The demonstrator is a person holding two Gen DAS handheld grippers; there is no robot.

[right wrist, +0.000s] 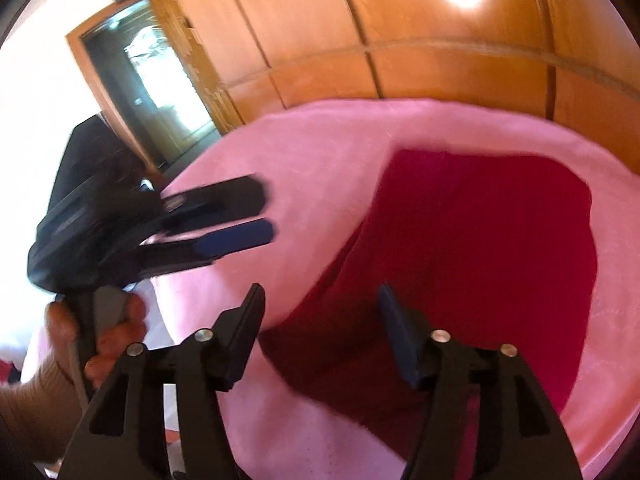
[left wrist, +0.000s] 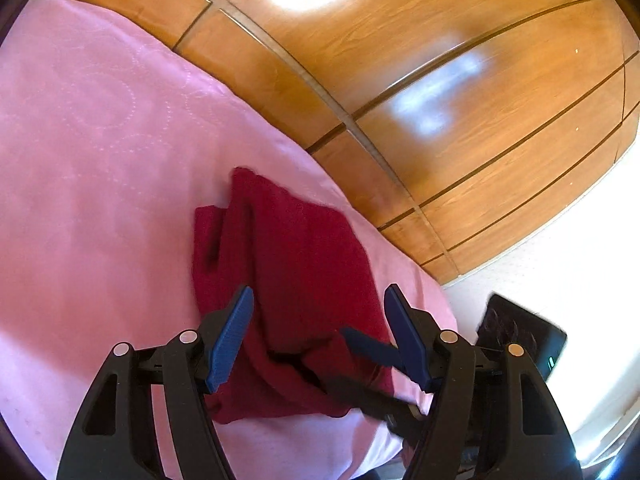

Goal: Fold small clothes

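Lying folded on the pink bedspread (left wrist: 100, 160), near its far edge by the wooden wardrobe (left wrist: 440, 80), the red garment (left wrist: 304, 264) is being left free; both the left gripper (left wrist: 318, 300) and right gripper (right wrist: 320, 300) are being held wide apart, empty, above it.

**Dark red garment, partly folded, on a pink cover**

The small dark red garment (left wrist: 296, 280) lies flat on the pink bed cover (left wrist: 100, 160), near the cover's edge that runs along the wooden wardrobe. It is folded over itself into a compact, roughly rectangular bundle: an upper layer lies across a lower one, whose edge shows along one side. Soft creases run lengthwise. In the right wrist view the cloth (right wrist: 480, 248) appears blurred.
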